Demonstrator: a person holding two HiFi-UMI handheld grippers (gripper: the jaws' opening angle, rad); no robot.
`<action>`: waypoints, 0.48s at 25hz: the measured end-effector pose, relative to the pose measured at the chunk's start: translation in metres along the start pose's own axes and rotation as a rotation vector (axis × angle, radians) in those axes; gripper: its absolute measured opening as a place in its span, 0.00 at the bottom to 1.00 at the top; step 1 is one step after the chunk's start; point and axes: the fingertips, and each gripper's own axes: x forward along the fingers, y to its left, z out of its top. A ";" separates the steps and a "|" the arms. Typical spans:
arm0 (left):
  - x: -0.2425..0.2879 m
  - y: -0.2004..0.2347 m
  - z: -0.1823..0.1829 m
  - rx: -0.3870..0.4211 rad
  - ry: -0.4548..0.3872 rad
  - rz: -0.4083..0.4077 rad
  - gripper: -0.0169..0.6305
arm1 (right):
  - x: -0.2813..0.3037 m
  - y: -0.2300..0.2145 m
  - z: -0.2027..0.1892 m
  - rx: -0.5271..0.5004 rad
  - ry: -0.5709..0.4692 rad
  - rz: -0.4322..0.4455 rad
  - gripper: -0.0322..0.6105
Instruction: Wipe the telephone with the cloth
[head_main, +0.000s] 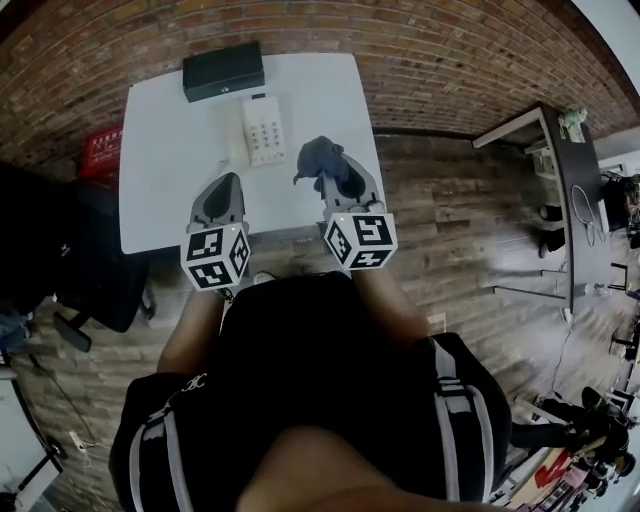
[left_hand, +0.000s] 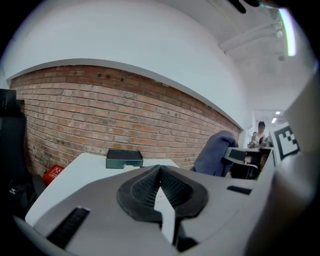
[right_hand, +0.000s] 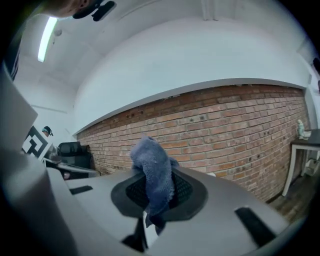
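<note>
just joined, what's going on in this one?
A person stands at a white table with a hand-held gripper in each hand. The right hand-held gripper is shut on a blue-grey cloth, held to the right of the white telephone that lies on the table, not on it. The left hand-held gripper is shut and empty. A black box sits at the table's far edge.

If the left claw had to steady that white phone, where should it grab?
Probably across its narrow width at the near end, coming down from above. The phone lies flat on the table, long side pointing away, so only its long edges offer a pinch. The left claw is shut and must open first.
</note>
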 end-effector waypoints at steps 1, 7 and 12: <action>-0.001 -0.005 0.000 0.003 0.001 -0.001 0.03 | -0.004 -0.002 -0.002 -0.002 0.007 -0.005 0.09; -0.011 -0.050 0.003 0.002 -0.012 -0.010 0.03 | -0.036 -0.019 0.009 -0.008 -0.016 0.019 0.09; -0.022 -0.090 -0.003 0.017 -0.011 -0.004 0.03 | -0.062 -0.037 0.012 0.018 -0.008 0.055 0.09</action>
